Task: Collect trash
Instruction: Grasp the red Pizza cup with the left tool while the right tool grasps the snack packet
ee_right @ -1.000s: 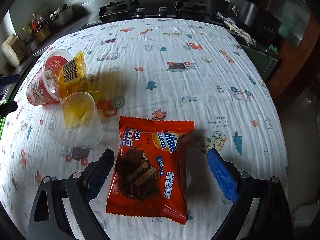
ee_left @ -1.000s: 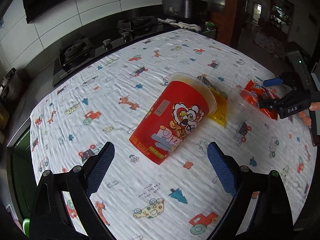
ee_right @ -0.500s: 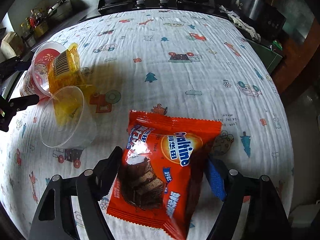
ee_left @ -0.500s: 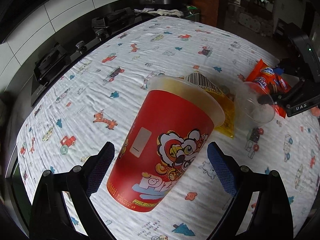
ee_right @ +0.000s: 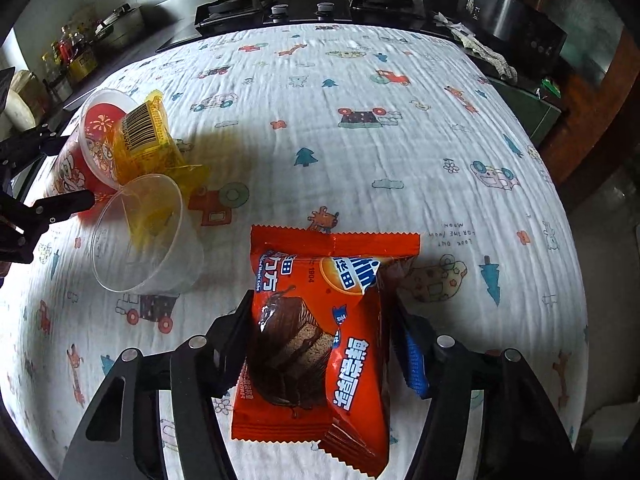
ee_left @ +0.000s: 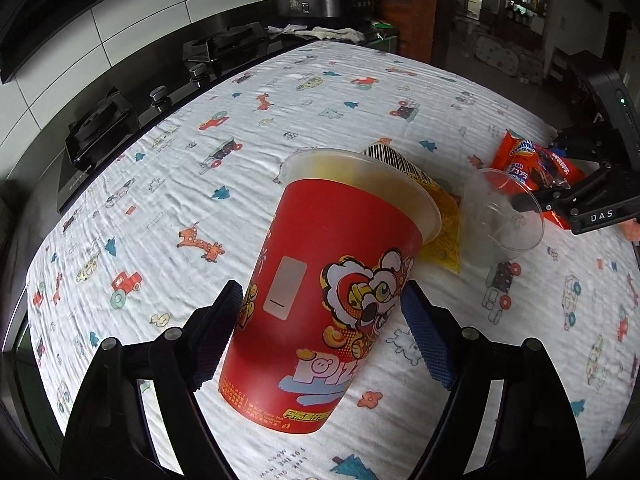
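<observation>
Red cup (ee_left: 332, 304) against yellow wrapper (ee_left: 442, 226), clear cup (ee_left: 500, 216) just beside.

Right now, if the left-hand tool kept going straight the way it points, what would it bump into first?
The big red paper cup with the cartoon print, lying on its side. It already sits between the left gripper's closing fingers, so it comes first; whether the pads already touch it is unclear.
</observation>
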